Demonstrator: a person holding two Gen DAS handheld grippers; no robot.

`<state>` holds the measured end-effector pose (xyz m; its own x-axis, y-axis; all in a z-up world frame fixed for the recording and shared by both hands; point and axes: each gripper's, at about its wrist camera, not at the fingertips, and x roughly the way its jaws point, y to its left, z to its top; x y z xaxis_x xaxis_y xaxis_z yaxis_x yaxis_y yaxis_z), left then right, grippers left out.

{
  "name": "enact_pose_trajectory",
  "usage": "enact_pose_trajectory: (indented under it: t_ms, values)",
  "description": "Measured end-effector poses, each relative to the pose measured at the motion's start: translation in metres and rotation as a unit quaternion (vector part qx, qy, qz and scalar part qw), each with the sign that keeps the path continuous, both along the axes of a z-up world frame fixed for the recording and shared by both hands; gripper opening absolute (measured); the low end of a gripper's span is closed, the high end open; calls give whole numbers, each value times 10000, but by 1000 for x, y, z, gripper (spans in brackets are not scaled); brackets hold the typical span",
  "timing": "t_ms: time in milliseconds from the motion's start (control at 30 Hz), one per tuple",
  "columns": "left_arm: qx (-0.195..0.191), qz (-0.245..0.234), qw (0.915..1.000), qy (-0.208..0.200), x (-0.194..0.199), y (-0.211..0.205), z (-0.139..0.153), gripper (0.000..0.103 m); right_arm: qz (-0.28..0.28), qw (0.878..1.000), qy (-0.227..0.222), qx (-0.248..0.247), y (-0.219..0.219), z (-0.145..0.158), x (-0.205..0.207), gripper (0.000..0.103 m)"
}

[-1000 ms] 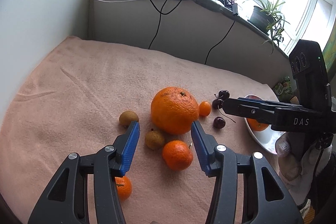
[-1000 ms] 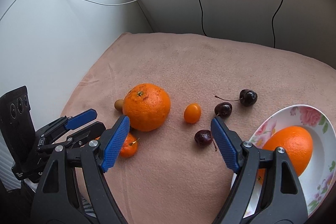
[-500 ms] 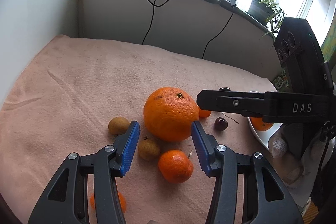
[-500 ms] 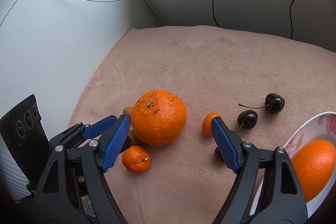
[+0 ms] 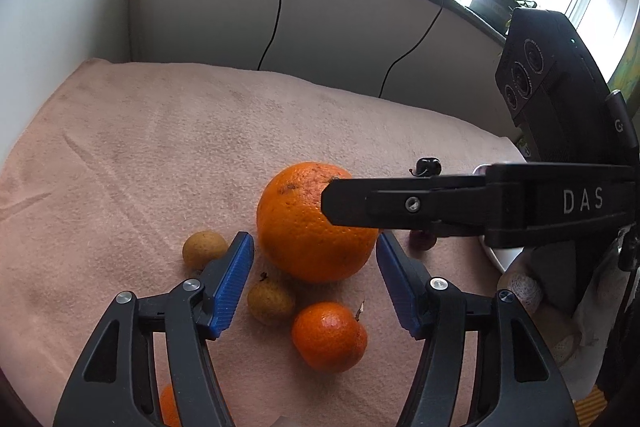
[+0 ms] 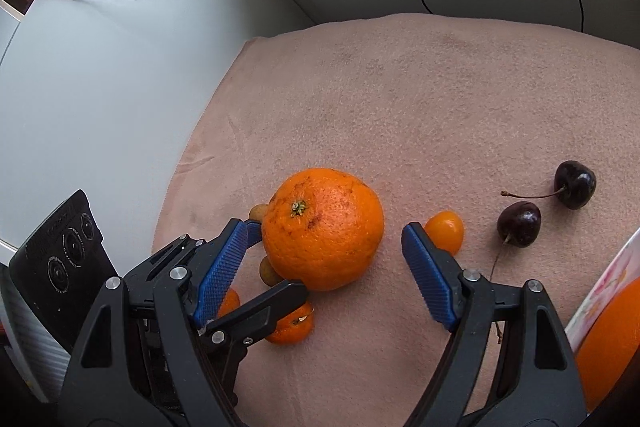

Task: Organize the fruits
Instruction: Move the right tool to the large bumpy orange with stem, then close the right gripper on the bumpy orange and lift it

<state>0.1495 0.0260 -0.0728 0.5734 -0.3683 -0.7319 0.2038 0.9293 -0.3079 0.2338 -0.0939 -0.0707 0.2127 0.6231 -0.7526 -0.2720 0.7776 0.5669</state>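
Observation:
A large orange lies on the pink cloth. My left gripper is open, its blue pads just short of the orange on both sides. My right gripper is open too and straddles the same orange from the other side; its black finger crosses the left wrist view. A small mandarin and two brown longans lie near the left gripper. A kumquat and two dark cherries lie right of the orange.
A floral plate holding another orange sits at the right edge of the right wrist view. Another mandarin shows behind the left finger. White walls close the left and back sides; cables hang down the back wall.
Both grippers have moved forward onto the large orange, which now sits between both pairs of open fingers. The right gripper shifted left, away from the plate and cherries.

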Motion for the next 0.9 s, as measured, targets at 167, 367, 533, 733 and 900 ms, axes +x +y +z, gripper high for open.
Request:
enact_pose_trajectory:
  t_ms: [167, 367, 533, 733, 900]
  values:
    - [-22, -27, 9999, 103, 8, -3, -6, 67, 40, 10000, 80, -43, 9, -6, 1, 82]
    - [37, -57, 9999, 132, 9, -7, -9, 69, 54, 9998, 179, 23, 13, -15, 1, 82]
    - [-153, 43, 9994, 297, 15, -2, -13, 76, 98, 9998, 189, -11, 18, -18, 1, 75]
    - [-201, 49, 9994, 271, 13, -1, -14, 74, 115, 9998, 147, 1, 17, -17, -3, 75]
    - [-129, 106, 9998, 83, 9, -5, -11, 71, 85, 9999, -12, -80, 17, -15, -7, 74]
